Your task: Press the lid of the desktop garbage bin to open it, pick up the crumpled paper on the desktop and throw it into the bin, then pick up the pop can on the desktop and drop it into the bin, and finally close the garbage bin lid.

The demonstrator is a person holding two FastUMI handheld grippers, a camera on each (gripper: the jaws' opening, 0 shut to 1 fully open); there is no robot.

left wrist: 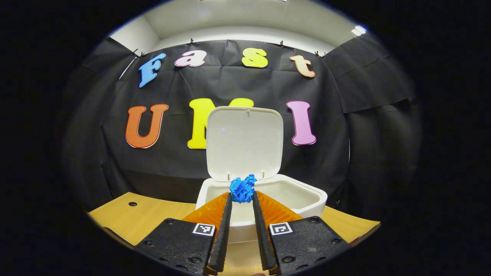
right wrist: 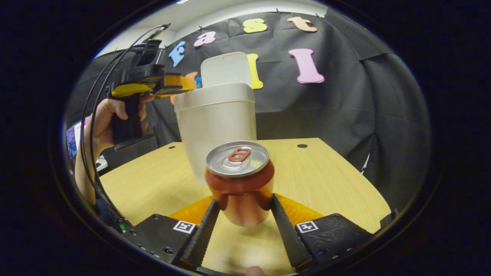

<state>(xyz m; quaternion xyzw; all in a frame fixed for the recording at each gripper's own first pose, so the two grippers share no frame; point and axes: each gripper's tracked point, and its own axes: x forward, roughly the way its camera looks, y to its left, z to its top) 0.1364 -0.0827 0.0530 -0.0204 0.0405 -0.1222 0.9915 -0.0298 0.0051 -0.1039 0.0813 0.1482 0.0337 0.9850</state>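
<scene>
Just over bin (left wrist: 264, 199) rim, left tongs (left wrist: 242, 196) pinching paper (left wrist: 243, 188)

Bin (right wrist: 216, 126) base behind can (right wrist: 239, 180)

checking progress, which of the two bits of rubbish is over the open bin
The blue crumpled paper, pinched in the left gripper above the bin. The pop can sits upright between the right gripper fingers.

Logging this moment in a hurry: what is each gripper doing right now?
Left gripper: shut on the crumpled paper, held over the open bin.
Right gripper: fingers against both sides of the pop can; shut on it.
</scene>
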